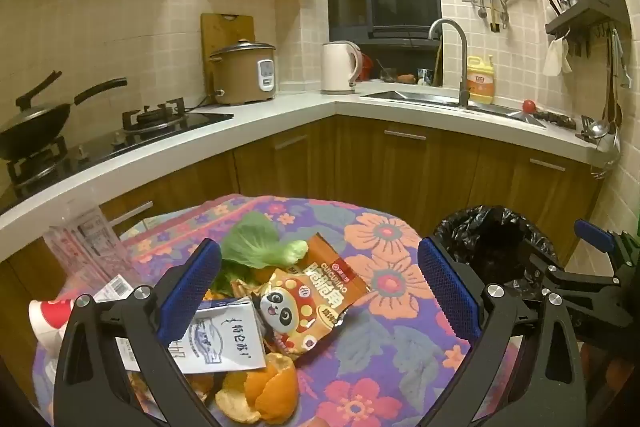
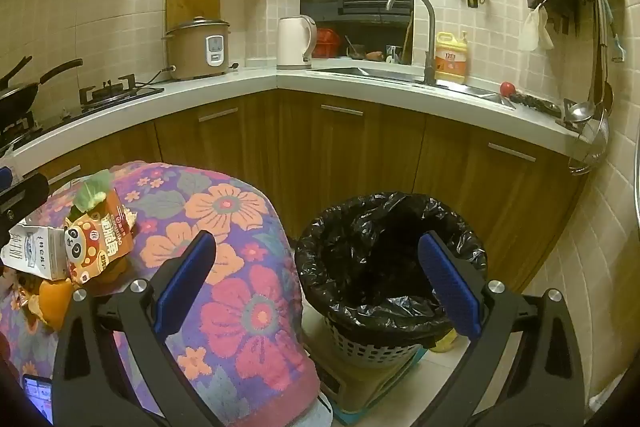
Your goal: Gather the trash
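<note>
Blue-padded and spread wide, my left gripper [image 1: 320, 291] holds nothing above the snack wrapper [image 1: 316, 303], milk carton [image 1: 224, 339] and orange peel [image 1: 268, 395] heaped on the flowered tablecloth [image 1: 384, 347]. My right gripper [image 2: 316, 287] gapes just as wide and empty. Beyond it, beside the table, stands the black-lined bin [image 2: 384, 259].

Flower-patterned cloth-covered table [image 1: 384, 251] carries the trash heap — orange panda-print snack bag [image 1: 316, 291] on top, white paper milk carton [image 1: 224, 343] left of it, orange peel [image 1: 264, 391] in front; black-lined plastic waste basket [image 2: 384, 267] stands right of table.
</note>
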A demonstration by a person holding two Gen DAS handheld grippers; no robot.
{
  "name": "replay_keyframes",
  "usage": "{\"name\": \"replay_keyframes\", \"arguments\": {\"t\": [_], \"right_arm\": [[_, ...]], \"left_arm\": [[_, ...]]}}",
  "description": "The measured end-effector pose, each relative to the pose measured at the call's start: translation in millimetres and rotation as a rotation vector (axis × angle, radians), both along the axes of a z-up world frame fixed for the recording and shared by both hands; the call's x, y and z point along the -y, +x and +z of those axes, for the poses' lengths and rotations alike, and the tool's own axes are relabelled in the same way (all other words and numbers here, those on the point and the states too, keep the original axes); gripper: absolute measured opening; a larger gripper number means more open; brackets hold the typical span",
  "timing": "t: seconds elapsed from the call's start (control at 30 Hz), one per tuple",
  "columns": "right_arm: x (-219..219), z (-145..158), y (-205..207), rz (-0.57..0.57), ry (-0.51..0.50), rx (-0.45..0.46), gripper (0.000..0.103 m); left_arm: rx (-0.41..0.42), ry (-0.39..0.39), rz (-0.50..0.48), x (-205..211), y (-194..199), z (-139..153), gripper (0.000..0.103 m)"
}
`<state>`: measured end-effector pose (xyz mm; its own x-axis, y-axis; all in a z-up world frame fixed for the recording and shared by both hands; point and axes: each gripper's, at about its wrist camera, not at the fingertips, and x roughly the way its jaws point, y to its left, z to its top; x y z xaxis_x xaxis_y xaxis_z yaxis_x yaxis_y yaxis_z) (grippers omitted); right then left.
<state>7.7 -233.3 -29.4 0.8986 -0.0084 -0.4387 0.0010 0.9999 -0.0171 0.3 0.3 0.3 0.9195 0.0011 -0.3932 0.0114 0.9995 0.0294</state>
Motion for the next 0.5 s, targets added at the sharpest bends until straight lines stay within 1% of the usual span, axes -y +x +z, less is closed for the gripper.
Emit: {"name": "replay_keyframes", "arguments": {"t": [0.13, 0.2, 0.4, 0.5], "right_arm": [[-0.2, -1.9, 0.1, -0.005, 0.012, -0.004, 0.097], [3.7, 3.2, 1.7, -0.010, 0.018, -0.002, 0.097], [9.6, 6.0, -0.2, -0.012, 0.041, 0.008, 0.097], [5.2, 6.2, 0.0, -0.009, 0.037, 0.014, 0.097]], "left_arm": [[-0.008, 0.020, -0.003, 3.5, 0.7, 0.8, 0.096], [-0.006, 0.024, -0.006, 9.2, 0.4, 1.8, 0.096], [0.001, 0.008, -0.014, 4.4, 0.6, 4.7, 0.096], [0.010, 0.002, -0.013, 1.3, -3.9, 7.9, 0.096]]}}
